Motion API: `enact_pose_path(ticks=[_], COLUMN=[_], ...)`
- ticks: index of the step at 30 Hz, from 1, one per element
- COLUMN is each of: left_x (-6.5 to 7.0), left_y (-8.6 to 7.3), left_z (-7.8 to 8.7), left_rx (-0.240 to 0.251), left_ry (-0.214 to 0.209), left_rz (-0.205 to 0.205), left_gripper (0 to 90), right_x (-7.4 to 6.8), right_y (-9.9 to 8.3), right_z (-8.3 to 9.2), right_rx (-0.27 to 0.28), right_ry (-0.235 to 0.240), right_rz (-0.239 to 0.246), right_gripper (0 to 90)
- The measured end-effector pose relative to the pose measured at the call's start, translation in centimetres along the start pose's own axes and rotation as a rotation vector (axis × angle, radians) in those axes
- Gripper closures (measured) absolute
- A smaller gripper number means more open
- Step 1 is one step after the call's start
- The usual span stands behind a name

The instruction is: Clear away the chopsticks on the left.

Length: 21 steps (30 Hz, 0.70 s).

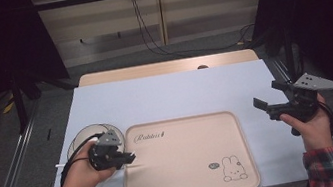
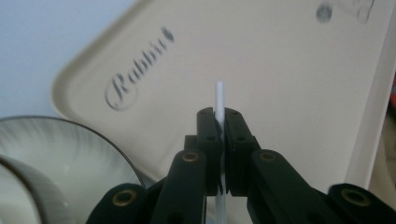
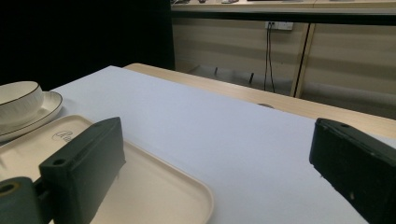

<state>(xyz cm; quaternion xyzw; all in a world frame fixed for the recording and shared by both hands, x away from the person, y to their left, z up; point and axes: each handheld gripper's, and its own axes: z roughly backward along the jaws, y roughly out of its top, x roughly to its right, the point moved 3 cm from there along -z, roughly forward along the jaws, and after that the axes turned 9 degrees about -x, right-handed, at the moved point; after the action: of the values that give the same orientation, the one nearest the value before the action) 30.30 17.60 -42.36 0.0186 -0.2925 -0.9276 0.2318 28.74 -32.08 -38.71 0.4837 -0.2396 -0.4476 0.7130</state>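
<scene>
My left gripper (image 1: 129, 157) (image 2: 218, 114) hovers at the left edge of a beige tray (image 1: 180, 162) (image 2: 280, 70) printed with "Rabbit" and a bunny. It is shut on a thin white stick (image 2: 218, 95) that pokes up past the pads; the stick's other end (image 1: 59, 165) juts out left of the hand. My right gripper (image 1: 266, 94) (image 3: 217, 140) is held above the table to the right of the tray (image 3: 154, 186), open, with nothing between its fingers.
A pale bowl (image 1: 91, 134) (image 3: 18, 100) sits on a dark-rimmed plate (image 1: 75, 143) (image 3: 46, 109) just left of the tray's far corner, close behind my left gripper. A white cloth (image 1: 170, 98) covers the table. Beyond the table's far edge are cables and a wall.
</scene>
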Motion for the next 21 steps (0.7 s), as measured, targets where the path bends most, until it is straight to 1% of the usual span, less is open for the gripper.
enact_pose_path(ticks=[2, 4, 5, 7, 8, 10, 11, 13, 14, 16, 17, 19, 21], left_x=[-0.1, -0.3, -0.4, -0.6, -0.6, -0.6, -0.6, -0.5, -0.5, -0.4, -0.4, -0.4, -0.4], left_y=[0.5, 0.9, 1.0, 1.4, 1.6, 1.9, 2.1, 2.4, 2.5, 2.7, 2.8, 2.9, 3.0], left_z=[0.7, 1.3, 1.6, 2.3, 2.7, 3.4, 3.7, 4.3, 4.6, 5.0, 5.3, 5.6, 6.0], left_rx=[0.059, 0.125, 0.161, 0.226, 0.265, 0.321, 0.344, 0.396, 0.409, 0.429, 0.432, 0.467, 0.503], left_ry=[0.003, -0.012, -0.012, -0.012, -0.019, -0.013, -0.012, -0.010, -0.015, -0.006, 0.000, -0.007, -0.009], left_rz=[0.025, 0.063, 0.078, 0.096, 0.114, 0.139, 0.142, 0.166, 0.178, 0.195, 0.200, 0.213, 0.227], left_gripper=[87.4, 87.4, 87.4, 87.4, 87.4, 87.5, 87.5, 87.5, 87.5, 87.5, 87.5, 87.5, 87.6], right_x=[0.0, 0.0, 0.0, 0.0, 0.0, 0.1, 0.1, 0.0, 0.1, 0.1, 0.1, 0.0, 0.0], right_y=[0.0, 0.0, 0.0, 0.0, 0.0, 0.0, 0.0, 0.0, 0.0, 0.0, 0.0, 0.1, 0.0], right_z=[0.0, 0.0, 0.0, 0.0, 0.0, 0.0, 0.0, 0.0, 0.1, 0.1, 0.1, 0.1, 0.1], right_rx=[0.003, 0.002, 0.003, 0.004, 0.006, 0.005, 0.006, 0.006, 0.006, 0.009, 0.008, 0.010, 0.005], right_ry=[-0.002, -0.001, -0.002, -0.003, -0.003, -0.005, -0.002, -0.001, -0.004, -0.004, -0.002, -0.001, -0.003], right_rz=[-0.004, -0.005, -0.004, -0.004, -0.003, 0.005, 0.001, -0.001, -0.002, -0.001, 0.000, -0.006, 0.001], right_gripper=[2.7, 2.6, 2.6, 2.6, 2.6, 2.6, 2.6, 2.6, 2.6, 2.6, 2.6, 2.6, 2.6])
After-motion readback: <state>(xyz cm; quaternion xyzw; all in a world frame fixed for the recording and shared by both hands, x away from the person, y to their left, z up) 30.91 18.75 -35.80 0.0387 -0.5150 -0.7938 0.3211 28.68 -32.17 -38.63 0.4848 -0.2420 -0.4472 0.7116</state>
